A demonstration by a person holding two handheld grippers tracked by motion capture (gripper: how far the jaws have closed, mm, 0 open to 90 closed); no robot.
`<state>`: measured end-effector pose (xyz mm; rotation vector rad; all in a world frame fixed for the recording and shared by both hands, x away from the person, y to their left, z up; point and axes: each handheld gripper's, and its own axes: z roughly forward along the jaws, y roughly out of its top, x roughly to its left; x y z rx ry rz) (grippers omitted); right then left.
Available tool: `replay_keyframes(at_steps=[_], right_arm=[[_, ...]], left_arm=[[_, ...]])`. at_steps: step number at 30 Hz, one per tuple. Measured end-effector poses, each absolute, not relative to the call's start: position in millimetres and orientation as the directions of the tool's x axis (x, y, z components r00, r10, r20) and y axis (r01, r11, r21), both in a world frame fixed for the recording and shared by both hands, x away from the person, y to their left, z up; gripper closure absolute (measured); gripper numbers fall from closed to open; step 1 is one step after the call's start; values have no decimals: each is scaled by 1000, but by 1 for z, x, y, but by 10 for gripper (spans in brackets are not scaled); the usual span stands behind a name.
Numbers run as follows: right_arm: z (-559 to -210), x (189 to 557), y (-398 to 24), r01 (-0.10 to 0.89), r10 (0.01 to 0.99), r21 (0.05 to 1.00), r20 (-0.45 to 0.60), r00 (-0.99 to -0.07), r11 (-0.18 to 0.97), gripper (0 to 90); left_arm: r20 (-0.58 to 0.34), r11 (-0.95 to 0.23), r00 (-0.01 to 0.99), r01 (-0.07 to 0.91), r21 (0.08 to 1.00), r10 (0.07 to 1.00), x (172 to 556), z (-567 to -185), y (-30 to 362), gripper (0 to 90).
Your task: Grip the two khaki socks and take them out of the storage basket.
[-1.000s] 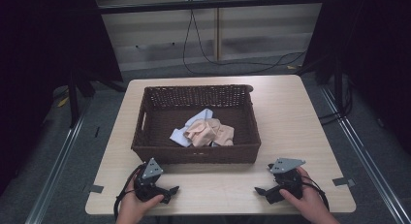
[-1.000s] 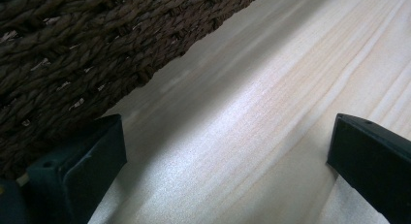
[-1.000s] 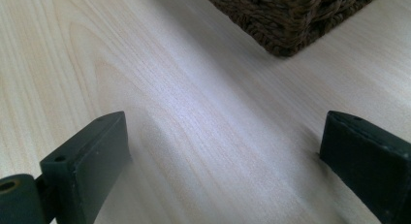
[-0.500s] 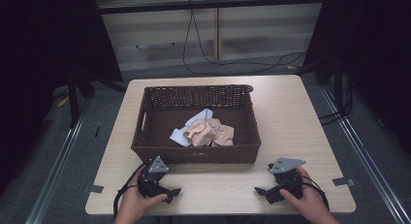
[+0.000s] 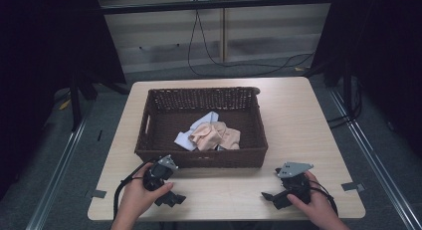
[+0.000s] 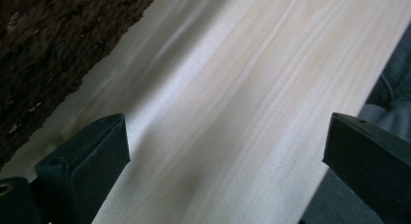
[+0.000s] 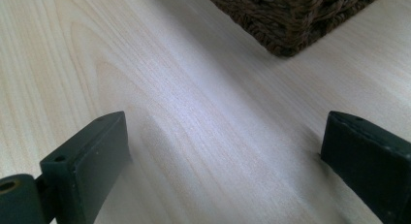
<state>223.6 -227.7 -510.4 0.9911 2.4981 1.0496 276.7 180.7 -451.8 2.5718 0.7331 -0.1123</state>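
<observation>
Rough woven wicker basket [image 5: 201, 158], smooth matt wooden table [image 5: 298, 125].

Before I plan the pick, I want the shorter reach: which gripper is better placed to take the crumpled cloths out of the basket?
Probably the left gripper: it sits against the basket front wall, jaws open. The cloths lie mid-basket. The right gripper, also open, rests beyond the basket's right corner.

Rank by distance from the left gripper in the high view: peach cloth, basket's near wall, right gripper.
From the left gripper:
1. Basket's near wall, just beyond it.
2. Peach cloth, inside the basket.
3. Right gripper, far along the table's near edge.
</observation>
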Motion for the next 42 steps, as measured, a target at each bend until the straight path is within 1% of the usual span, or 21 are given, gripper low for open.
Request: replay_keyframes(at_steps=[10,12,16,21,23,33,42], right_arm=[[-510,224,-228,492,676,707,26,-736,508,28],[-510,224,-228,492,676,707,26,-736,508,28],[-510,224,-228,491,675,707,26,-737,509,28],[-510,224,-228,491,675,707,26,-737,509,28],[-510,224,-228,492,676,707,26,-737,509,28],[-510,224,-228,491,675,707,26,-737,509,28],[-510,224,-228,491,675,707,26,-737,509,28]], left_arm=[[-208,-768,859,512,384,468,282,-433,175,24],[-203,-785,868,496,371,453,284,-429,174,25],[-217,-776,863,505,379,456,285,-420,172,27],[-217,-792,870,493,360,443,289,-408,172,29],[-231,-795,870,493,353,436,291,-404,172,29],[-230,-822,878,476,313,420,302,-372,166,29],[-237,-819,882,468,331,408,313,-344,158,29]])
